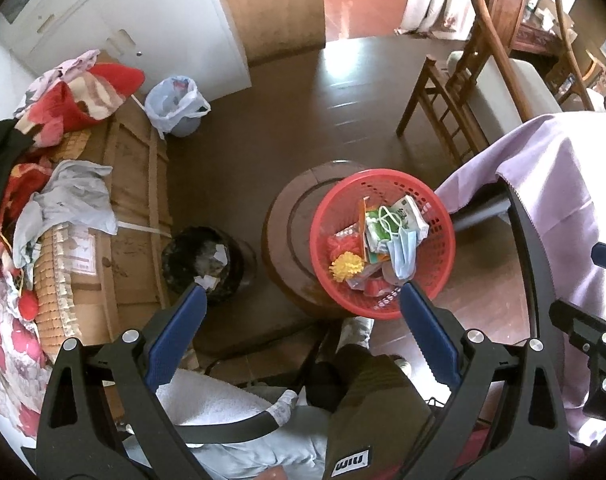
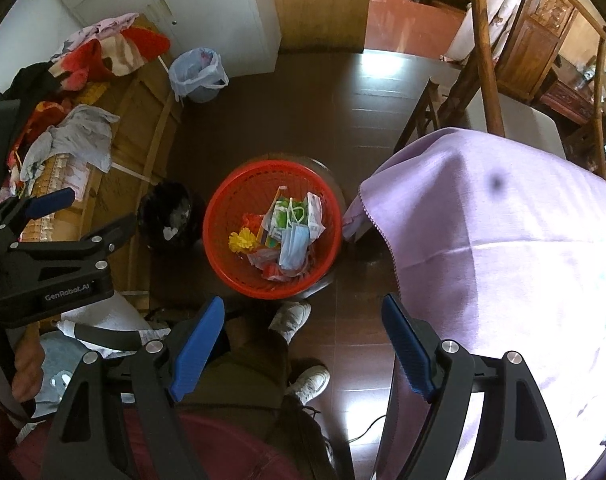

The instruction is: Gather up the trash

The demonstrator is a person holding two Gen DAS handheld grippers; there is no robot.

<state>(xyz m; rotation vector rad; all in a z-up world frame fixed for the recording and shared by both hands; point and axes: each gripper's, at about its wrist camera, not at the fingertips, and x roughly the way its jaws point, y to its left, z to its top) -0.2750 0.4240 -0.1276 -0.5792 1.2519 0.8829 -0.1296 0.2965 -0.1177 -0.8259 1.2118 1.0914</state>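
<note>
I see both tools spread wide, holding nothing: left gripper [image 1: 301, 294] and right gripper [image 2: 303, 308], blue pads apart.

Red basket [image 1: 439, 216] sits on a round wooden stool [image 1: 287, 220], mostly hidden under it in the right wrist view. In the basket: a blue face mask [image 1: 403, 250], a yellow flower-like piece [image 1: 345, 266], green-white wrappers [image 1: 391, 220]; print on them is too small to read. The lower layer of trash is buried, can't identify it.

Black bin [image 1: 207, 258] at 9 o'clock of the stool, contents dim, white scraps visible. Bagged blue bin [image 1: 177, 106] at 11 o'clock, near the white cabinet.

Lilac cloth [image 2: 503, 220] at 3 o'clock covers whatever is under it.

Readable: "GenRobot.AI" on the left gripper body in the right wrist view; a mirrored tag on my trouser leg [image 1: 353, 462].
</note>
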